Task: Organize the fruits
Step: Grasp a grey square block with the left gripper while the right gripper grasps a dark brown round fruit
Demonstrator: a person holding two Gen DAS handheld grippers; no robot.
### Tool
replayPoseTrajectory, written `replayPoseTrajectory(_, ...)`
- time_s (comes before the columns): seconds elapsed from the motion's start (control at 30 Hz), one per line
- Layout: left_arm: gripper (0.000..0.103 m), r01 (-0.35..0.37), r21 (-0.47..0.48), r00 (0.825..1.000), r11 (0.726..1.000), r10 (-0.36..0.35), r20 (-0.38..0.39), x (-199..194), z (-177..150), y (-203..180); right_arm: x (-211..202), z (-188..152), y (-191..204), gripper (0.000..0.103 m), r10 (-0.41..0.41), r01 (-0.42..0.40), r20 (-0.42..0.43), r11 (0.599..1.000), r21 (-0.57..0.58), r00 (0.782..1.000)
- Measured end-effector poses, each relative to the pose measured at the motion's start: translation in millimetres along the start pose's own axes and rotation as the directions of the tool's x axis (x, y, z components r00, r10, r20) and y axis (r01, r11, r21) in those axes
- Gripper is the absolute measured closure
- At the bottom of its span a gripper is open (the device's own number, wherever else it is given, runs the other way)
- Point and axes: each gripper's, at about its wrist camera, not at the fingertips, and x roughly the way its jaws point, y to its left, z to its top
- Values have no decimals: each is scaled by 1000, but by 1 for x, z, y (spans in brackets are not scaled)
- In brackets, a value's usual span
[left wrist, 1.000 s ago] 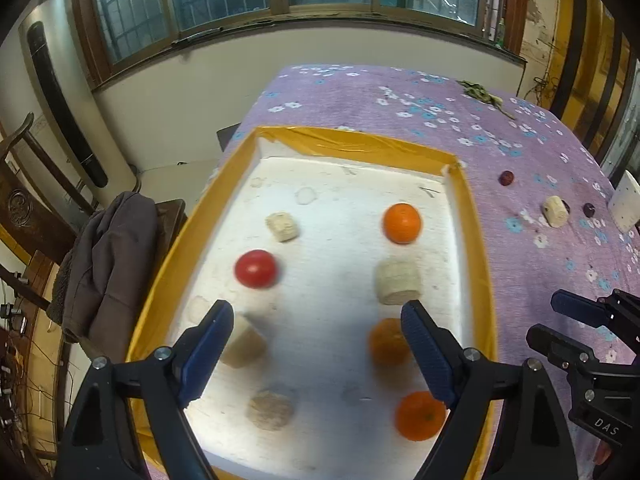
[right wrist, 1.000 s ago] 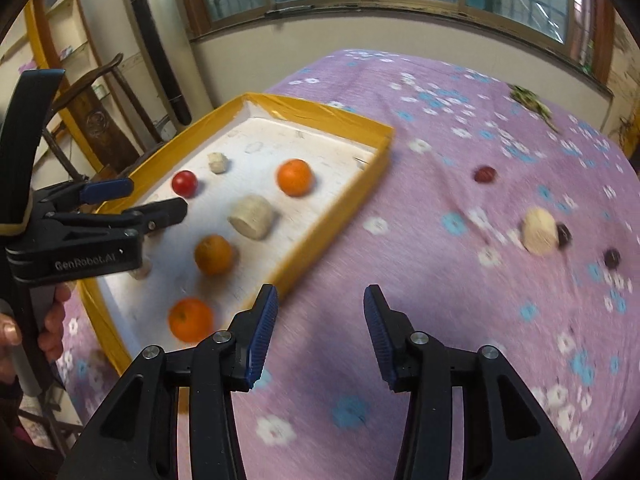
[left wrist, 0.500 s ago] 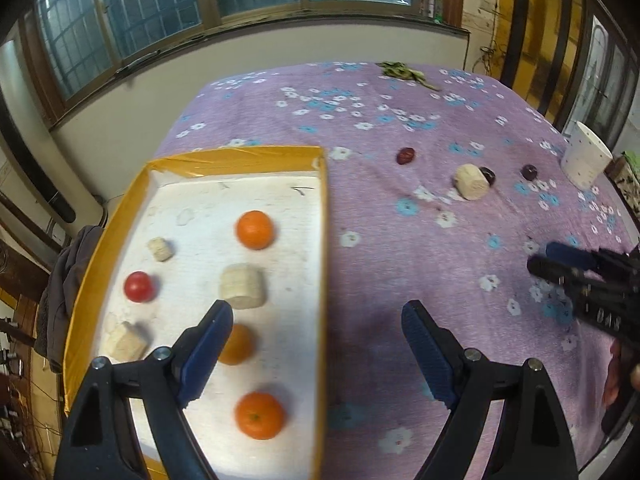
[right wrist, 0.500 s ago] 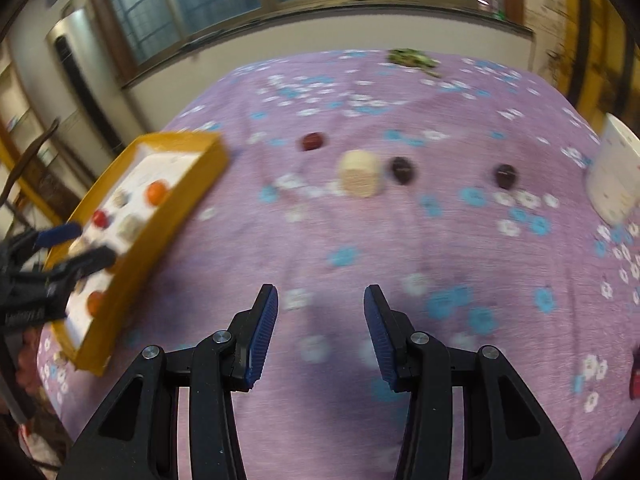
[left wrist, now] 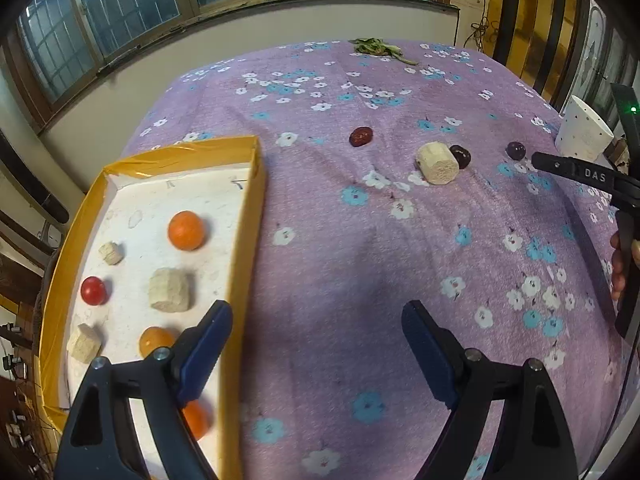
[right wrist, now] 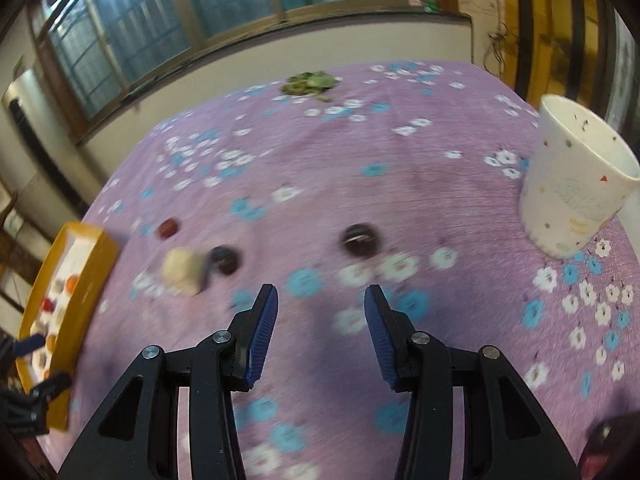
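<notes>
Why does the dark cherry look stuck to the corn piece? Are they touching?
Cannot tell. In the left wrist view the dark cherry sits right against the corn piece, partly behind it, no gap visible.

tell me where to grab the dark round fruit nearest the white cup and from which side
Grip the dark round fruit across its middle, coming from above with the right hand-held gripper. It is round, so any width works, and it lies alone on the cloth, well clear of the white cup.
</notes>
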Motion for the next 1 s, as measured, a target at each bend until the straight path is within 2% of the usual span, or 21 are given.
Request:
replayPoseTrajectory(0.1, 15, 16, 0, 1000, 1000, -16, -13, 8, 12, -11, 16, 11, -9, 58, -16, 16, -9, 999, -37, 1000)
replayPoseTrajectory(0.2, 15, 12, 20, 1000, 1000, -12, -13, 13, 24, -24, 28, 19, -10, 59, 8, -10, -19, 998, -65, 1000)
replayPoseTrajectory(0.33, 15, 24, 43, 1000, 999, -23, -16, 22, 40, -40, 43, 22, -6, 66, -16, 11, -36, 991, -132, 999)
replayPoseTrajectory(0.47, 15, 46, 43, 998, 998, -45, -35, 36, 57, -53, 44, 23, -16, 80, -31, 29, -15, 992, -120, 999)
replayPoseTrajectory(0.6, 15, 101, 11, 993, 995, -100, -54, 55, 75, -65, 37, 20, -21, 81, -16, 16, 2, 993, -120, 1000)
replayPoseTrajectory(0.73, 15, 116, 10, 991, 993, -116, -62, 72, 88, -77, 29, 16, -22, 81, 20, -19, 8, 993, -112, 1000)
replayPoseTrajectory(0.83, 22, 132, 12, 989, 991, -131, -64, 83, 93, -83, 23, 13, -20, 81, 34, -33, 8, 992, -120, 999)
replayPoseTrajectory(1.0, 46, 178, 1, 981, 984, -178, -76, 99, 99, -87, 20, 10, -21, 81, 54, -53, 3, 993, -103, 999)
